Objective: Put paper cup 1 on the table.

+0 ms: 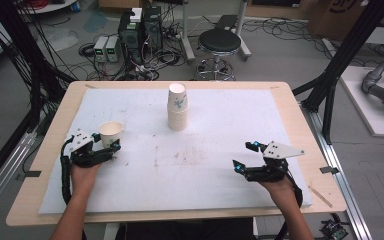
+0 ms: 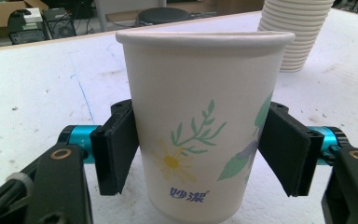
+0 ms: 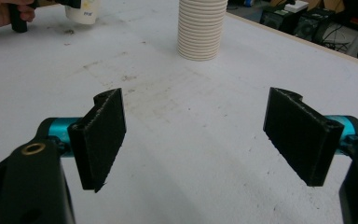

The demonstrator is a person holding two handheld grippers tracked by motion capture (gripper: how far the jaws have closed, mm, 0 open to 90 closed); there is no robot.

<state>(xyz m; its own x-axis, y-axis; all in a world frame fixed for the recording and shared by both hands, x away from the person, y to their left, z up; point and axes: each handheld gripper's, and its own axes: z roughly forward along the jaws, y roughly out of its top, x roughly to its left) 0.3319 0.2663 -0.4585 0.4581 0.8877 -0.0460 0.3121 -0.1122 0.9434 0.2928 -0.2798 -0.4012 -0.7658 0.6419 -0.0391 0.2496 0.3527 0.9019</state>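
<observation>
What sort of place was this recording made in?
Most likely a robotics lab or workshop. Computer towers stand on the floor amid tangled cables, black frame struts flank the table, and part of a grey robot arm lies at the right.

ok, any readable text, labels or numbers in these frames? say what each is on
"妙潔", blue print low on the cup held in the left tool, under the daisy and leaf print.
Cup stack: a small dark print on the top cup, too small to read.
Box on the floor, far right: a dark mark, cut off and blurred, unreadable.
Nothing else legible.
</observation>
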